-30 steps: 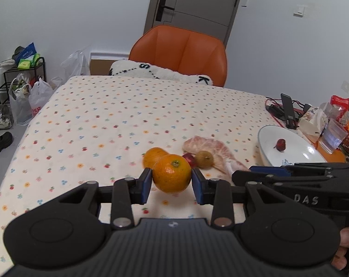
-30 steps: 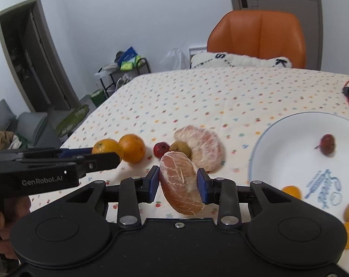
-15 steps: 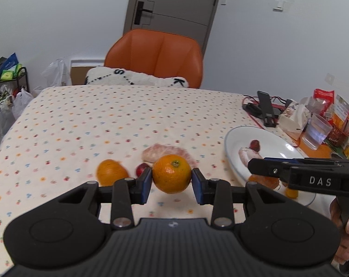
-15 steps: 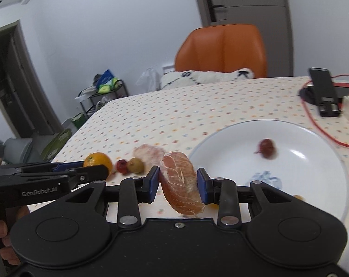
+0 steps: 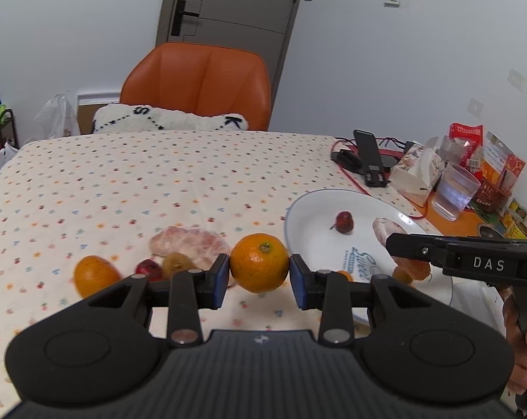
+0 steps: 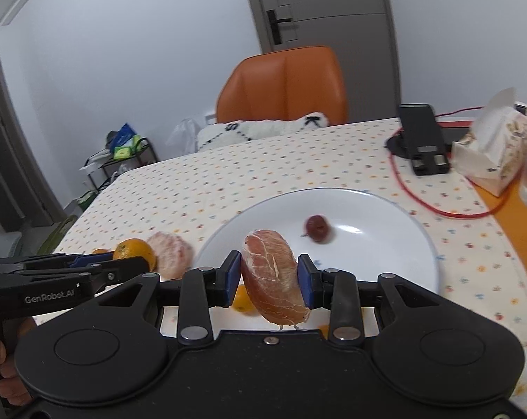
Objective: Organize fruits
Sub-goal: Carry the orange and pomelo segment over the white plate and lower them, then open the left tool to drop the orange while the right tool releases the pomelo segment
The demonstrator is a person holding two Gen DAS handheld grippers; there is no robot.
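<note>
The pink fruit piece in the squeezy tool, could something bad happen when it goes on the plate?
Maybe. The peeled pomelo piece is soft, and the right gripper pinches only its upper half, so it might tear or slip out. It could land on the small red fruit on the plate and set it rolling. The left gripper with its orange is close by, so the two tools might bump over the plate.
</note>
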